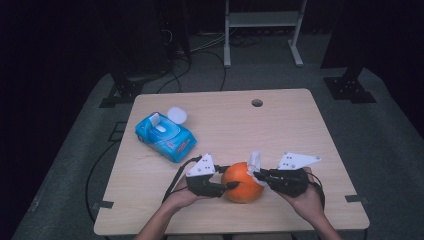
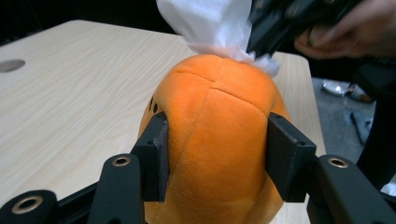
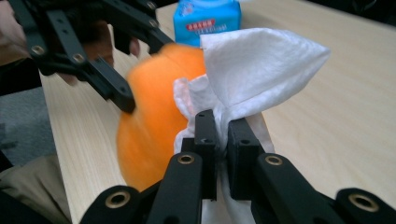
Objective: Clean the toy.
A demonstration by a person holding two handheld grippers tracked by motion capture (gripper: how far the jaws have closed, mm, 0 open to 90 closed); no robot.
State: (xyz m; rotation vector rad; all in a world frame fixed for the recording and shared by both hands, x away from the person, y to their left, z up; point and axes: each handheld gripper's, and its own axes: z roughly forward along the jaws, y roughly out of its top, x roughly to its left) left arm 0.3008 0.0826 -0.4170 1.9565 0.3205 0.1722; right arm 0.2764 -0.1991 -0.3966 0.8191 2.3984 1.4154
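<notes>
Two black grippers meet over a round orange plush toy that sits on the pale wood-grain table, near the middle of its near edge. The toy is soft and fuzzy, shaped like a pumpkin or an orange, with stitched seams that cross on its crown and small dark marks on one side.

From the toy's left the left gripper has its flat, matte pads set against both flanks of the plush, which bulges between them; it is clamped on the toy. In the high view that gripper carries a grey three-cornered plate, and a cable trails from it toward the near left corner.

From the other side the right gripper has its jaws drawn together on a white tissue, pinching it into a gathered neck from which a crinkled, faintly embossed cone of paper fans out. The tissue's lower folds lie against the upper right side of the toy; in the high view the tissue stands up just above the plush.

Near the left edge of the table lies a glossy blue pack of wipes, a soft rectangular pouch with its white oval lid flipped open.
</notes>
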